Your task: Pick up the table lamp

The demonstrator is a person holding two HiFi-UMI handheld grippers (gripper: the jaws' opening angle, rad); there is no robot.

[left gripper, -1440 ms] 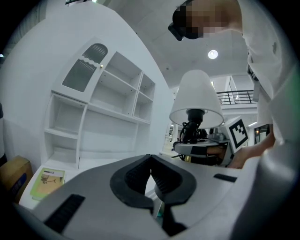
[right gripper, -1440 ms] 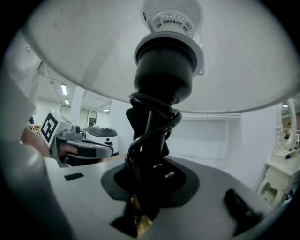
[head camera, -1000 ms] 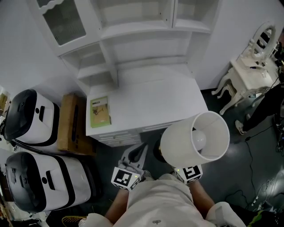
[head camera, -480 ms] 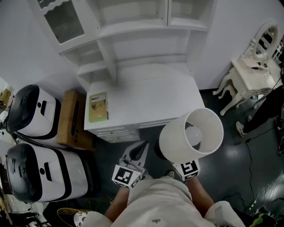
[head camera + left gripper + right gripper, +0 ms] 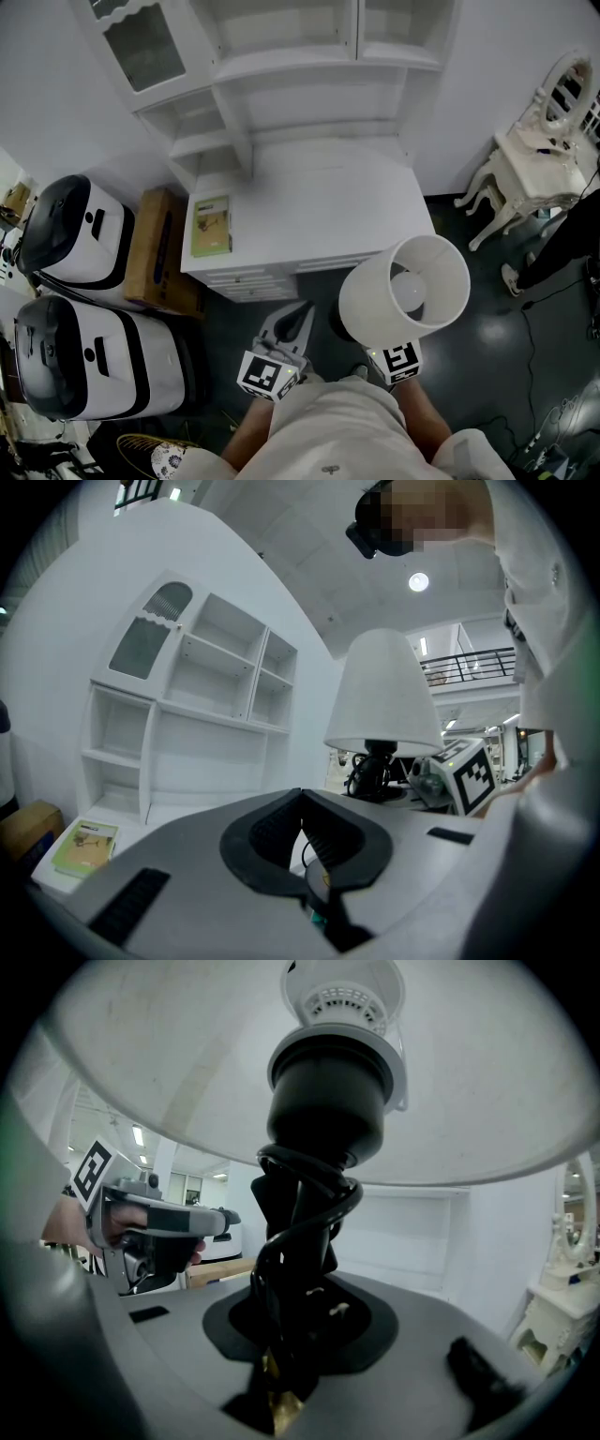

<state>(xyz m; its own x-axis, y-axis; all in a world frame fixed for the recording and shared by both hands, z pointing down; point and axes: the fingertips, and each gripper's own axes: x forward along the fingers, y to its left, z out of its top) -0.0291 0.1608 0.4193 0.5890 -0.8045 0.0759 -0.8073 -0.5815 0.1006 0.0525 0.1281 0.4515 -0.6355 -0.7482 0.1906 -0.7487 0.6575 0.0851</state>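
The table lamp has a white shade (image 5: 375, 305) with its bulb (image 5: 410, 289) showing from above. It hangs in the air off the front right corner of the white desk (image 5: 309, 202). My right gripper (image 5: 302, 1309) is shut on the lamp's black stem (image 5: 305, 1222), which has a black cable wound round it. In the head view the shade hides those jaws; only the marker cube (image 5: 398, 360) shows. My left gripper (image 5: 292, 322) is shut with nothing in it, left of the lamp and apart from it. The left gripper view shows its tips (image 5: 301, 795) touching and the lamp (image 5: 383, 697) to the right.
A green booklet (image 5: 210, 225) lies at the desk's left edge, and white shelves (image 5: 281, 66) rise behind the desk. A cardboard box (image 5: 155, 253) and two white-and-black machines (image 5: 70, 239) stand on the left. A white dressing table (image 5: 539, 169) is at the right. The floor is dark.
The held lamp has drifted slightly left in the head view. Both grippers keep their pose, and the right one keeps its grip on the stem.
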